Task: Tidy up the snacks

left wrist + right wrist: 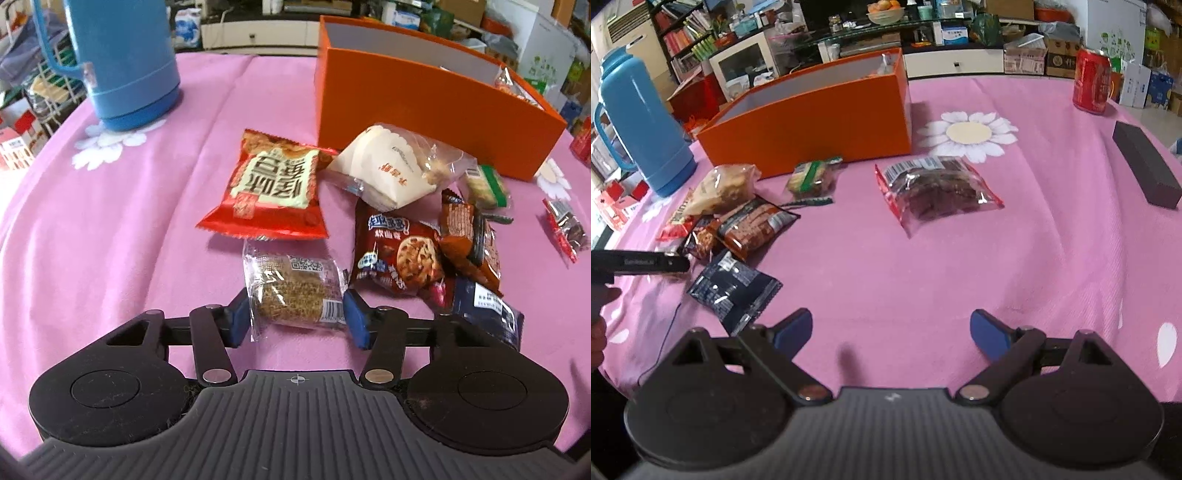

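Our left jaws (pixel 295 314) pinch a clear-wrapped sesame bar (pixel 291 290) lying on the pink tabletop (pixel 110 221), nearest us in the snack pile before the orange box (pixel 424 114). Our right jaws (pixel 892 332) hang wide open, empty, above bare cloth.

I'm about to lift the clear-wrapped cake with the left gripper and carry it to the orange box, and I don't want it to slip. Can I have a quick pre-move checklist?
1. Clear-wrapped cake sits between the left gripper pads: ok.
2. Pads pressing firmly on it: cannot tell; they are at the wrapper's edges.
3. No neighbouring packet caught: ok, though the cookie packet lies close to the right-hand pad.
4. Orange box open on top with room inside: ok.
5. Right gripper open, empty, clear of the pile: ok.
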Tool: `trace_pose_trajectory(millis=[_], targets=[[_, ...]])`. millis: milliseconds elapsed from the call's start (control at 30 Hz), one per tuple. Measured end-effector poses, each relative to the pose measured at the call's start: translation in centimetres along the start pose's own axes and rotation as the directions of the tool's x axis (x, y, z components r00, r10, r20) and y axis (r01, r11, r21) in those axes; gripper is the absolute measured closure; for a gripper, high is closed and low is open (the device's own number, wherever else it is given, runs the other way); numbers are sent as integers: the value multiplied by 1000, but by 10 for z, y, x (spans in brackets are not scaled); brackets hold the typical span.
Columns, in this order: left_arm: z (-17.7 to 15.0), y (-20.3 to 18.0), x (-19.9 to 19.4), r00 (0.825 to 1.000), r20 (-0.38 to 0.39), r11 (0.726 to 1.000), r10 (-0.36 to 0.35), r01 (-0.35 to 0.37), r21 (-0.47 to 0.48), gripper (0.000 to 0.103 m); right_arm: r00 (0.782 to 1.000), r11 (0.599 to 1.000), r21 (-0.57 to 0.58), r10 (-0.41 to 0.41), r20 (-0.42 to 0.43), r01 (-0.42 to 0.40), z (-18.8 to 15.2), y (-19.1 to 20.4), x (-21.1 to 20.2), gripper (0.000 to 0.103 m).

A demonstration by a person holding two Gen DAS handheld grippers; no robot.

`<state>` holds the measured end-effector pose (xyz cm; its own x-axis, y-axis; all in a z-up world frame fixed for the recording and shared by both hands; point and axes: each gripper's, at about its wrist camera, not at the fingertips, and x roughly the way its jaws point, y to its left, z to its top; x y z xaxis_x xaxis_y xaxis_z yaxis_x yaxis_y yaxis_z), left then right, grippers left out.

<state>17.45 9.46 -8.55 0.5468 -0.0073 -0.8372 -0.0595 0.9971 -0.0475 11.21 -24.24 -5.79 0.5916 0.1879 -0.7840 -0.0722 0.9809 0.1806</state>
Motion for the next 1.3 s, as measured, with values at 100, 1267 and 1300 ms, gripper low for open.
trace_pose_trajectory(millis=[100,1267,1300], targets=[[-13,9,-10,1000,-12,1000,-10,10,-4,81,1000,1000,-8,-1,-1,1,2,3,-1,11],[-42,7,-23,1000,-2,999,21,-21,27,75,997,994,-93,-58,47,63,79,-10,67,11],[-41,7,-23,1000,-5,999,18,-18,28,75,996,992,-102,-66,52,71,84,-11,73,11]])
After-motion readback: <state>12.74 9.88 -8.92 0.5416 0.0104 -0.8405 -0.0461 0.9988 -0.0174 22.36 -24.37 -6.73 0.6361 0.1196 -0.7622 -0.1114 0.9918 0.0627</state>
